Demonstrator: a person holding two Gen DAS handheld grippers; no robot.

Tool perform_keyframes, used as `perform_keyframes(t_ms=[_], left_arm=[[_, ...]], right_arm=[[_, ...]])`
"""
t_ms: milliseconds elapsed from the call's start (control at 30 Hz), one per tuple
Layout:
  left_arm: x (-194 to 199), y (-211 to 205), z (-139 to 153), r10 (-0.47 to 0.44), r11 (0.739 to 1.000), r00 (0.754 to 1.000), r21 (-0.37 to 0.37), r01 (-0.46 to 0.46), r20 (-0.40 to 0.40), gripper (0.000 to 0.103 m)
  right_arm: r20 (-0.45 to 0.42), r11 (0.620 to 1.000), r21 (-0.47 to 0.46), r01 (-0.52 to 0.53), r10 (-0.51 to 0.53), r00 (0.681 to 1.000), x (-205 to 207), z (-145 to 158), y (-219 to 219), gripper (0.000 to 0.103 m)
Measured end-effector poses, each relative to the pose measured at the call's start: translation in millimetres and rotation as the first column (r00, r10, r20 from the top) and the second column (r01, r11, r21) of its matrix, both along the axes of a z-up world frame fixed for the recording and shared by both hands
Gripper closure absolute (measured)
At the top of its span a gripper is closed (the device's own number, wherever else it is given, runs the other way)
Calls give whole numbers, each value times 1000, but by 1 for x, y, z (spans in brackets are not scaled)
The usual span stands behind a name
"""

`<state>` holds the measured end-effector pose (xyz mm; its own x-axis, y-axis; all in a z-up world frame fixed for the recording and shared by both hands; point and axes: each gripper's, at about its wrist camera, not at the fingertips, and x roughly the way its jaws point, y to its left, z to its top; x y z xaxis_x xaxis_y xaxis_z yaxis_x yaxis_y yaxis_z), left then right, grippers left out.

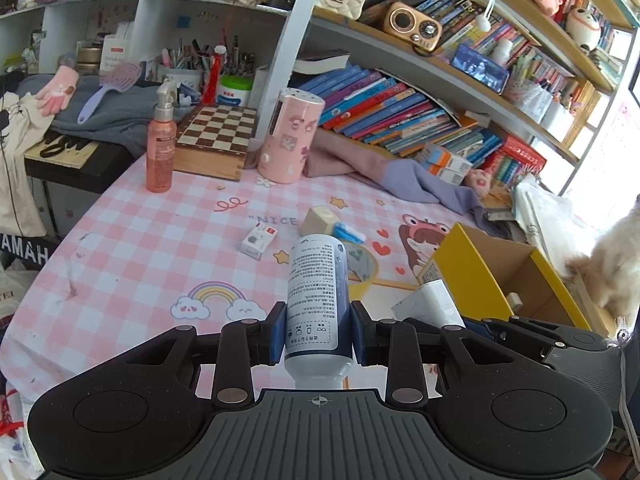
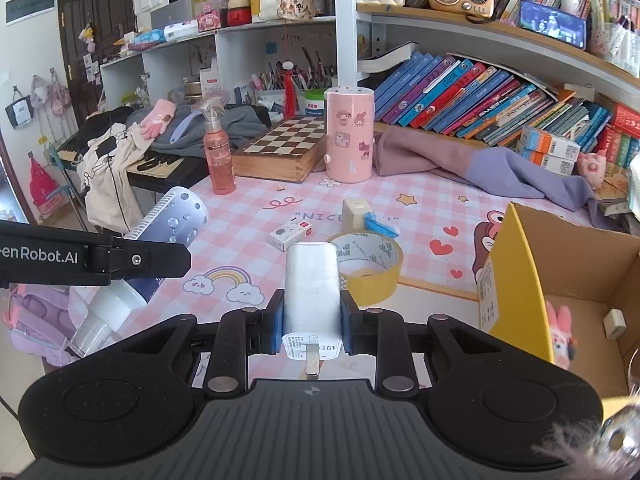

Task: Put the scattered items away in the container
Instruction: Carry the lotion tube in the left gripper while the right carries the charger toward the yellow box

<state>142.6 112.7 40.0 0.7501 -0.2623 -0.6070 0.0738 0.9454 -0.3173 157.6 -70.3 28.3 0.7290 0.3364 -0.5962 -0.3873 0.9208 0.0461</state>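
container: yellow-sided cardboard box, open at the top, sitting on the pink checked tablecloth at the right edge of both views. lies forward and to the right of both grippers, with its near yellow wall facing them and its long axis apparently running away toward the books. already holds a small pink plush and a small white cube on its brown floor.

right gripper clamped on a white charger block, prongs pointing back at the camera, body standing along the fingers. looks the nearer of the two to the box, just left of its yellow wall.

left gripper pinched on a white spray bottle with printed text, cap end toward the camera, long axis pointing forward and up. sits further left, so probably has the longer reach to the opening; seen from the right wrist as a tilted bottle held above the table edge.

left loose on the cloth, well clear of the box: a yellow tape roll, a small white and red box, a beige block with a blue wrapper beside it.

likely next: swing right and over the yellow wall, then release above the floor of the box, right side first to avoid crossing.
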Motion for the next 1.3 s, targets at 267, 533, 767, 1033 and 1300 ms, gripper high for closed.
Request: perform_keyframes(t_ms=[267,533,767,1033,1300], left_arm=[[-28,3,-3,-25,999,1000,-33,24,-14,72],[-57,2,-3,-53,998,999,-44,53,-6,72],[-78,-3,-6,-97,993,995,-71,96,-10,72],[-89,-15,-6,-160,984,987,-81,159,-11,72],[-88,-34,-8,-239,969,971,-77,237,-16,72]], right_arm=[[-4,1000,4,21,-21,1000,-34,0,-1,78],[-9,998,0,63,-63,998,-71,-1,-5,78],[-33,993,-23,116,-117,993,-106,-6,-17,78],[-46,980,-24,196,-197,979,-130,-5,-34,78],[-58,962,-14,274,-275,960,-143,-6,-51,78]])
